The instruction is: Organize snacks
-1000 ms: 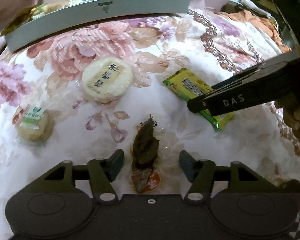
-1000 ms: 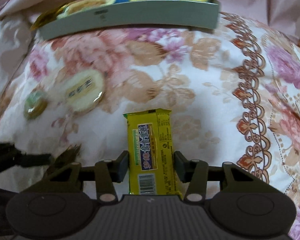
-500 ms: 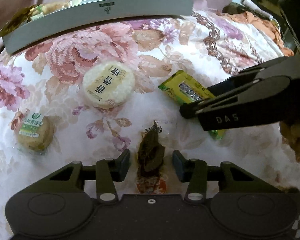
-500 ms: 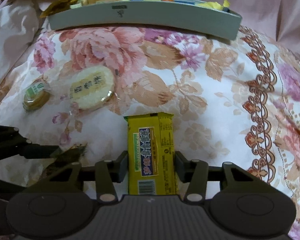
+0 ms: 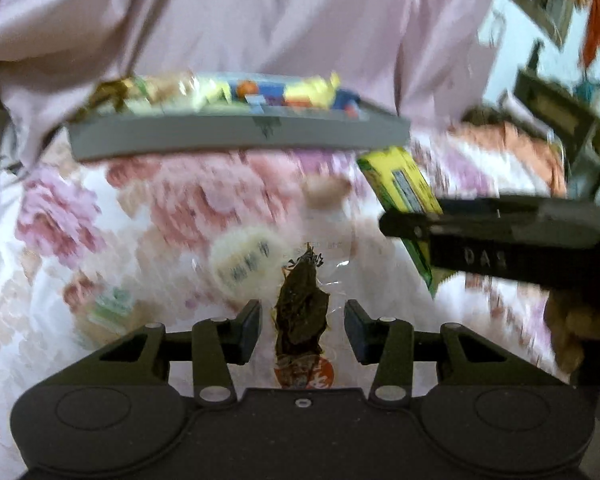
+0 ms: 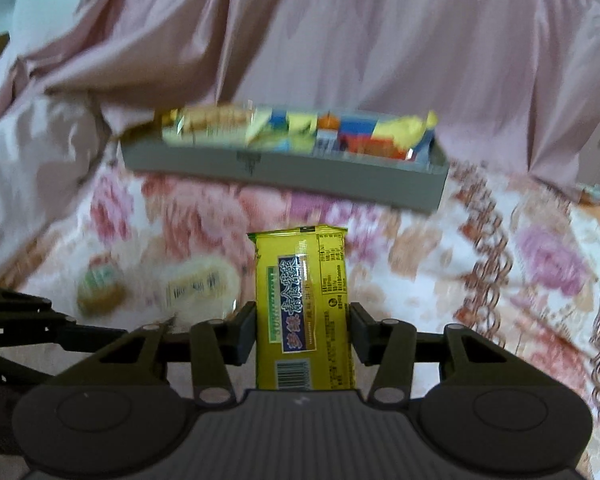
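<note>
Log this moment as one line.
left gripper: holds clear dark-snack packet | right gripper: holds yellow bar | gray tray: ahead, partly filled

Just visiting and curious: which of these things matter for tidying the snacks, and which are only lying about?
Job: yellow packet in right gripper; dark snack in left gripper; grey tray; round cakes.
Lying about: floral cloth; pink fabric.

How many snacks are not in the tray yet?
4: yellow packet in the right gripper, dark snack in the left gripper, white round cake and green-labelled cake on the cloth.
</note>
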Available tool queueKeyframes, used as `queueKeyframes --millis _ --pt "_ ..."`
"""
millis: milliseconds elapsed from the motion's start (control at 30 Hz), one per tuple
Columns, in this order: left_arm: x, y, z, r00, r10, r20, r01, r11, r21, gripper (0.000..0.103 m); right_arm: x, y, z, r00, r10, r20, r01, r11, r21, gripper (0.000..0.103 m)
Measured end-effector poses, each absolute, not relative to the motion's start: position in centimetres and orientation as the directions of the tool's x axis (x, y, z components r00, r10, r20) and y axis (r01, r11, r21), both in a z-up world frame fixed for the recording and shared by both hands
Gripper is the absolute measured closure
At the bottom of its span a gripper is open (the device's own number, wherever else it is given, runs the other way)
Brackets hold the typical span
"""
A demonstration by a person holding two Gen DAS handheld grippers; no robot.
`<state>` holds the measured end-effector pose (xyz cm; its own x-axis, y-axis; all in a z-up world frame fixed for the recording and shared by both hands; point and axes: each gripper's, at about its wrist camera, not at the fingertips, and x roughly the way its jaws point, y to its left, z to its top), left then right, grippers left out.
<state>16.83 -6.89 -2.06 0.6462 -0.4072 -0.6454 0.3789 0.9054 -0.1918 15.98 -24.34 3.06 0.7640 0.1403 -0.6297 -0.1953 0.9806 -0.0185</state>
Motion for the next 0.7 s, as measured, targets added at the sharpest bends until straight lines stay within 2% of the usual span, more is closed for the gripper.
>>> queueKeyframes --millis 200,533,700 --pt "20.0 -5.3 2.5 0.715 -0.427 -0.554 0.303 0.903 -0.305 0.056 15.9 -24.8 4.8 0.848 0.15 -0.509 -0.177 0.984 -0.004 0.05" --pt "26.8 -7.4 8.5 0.863 -0.305 -0.402 0.205 0.94 -0.275 0.056 19.1 -25.3 6.6 0.962 0.133 -0.239 -0.141 0.99 -0.018 0.05" --pt "29.8 -9.3 9.3 0.905 -0.251 -0.344 0.181 0.958 -0.221 0.056 22.3 -26.7 6.8 0.98 0.11 -0.165 -0.107 0.994 0.029 0.05"
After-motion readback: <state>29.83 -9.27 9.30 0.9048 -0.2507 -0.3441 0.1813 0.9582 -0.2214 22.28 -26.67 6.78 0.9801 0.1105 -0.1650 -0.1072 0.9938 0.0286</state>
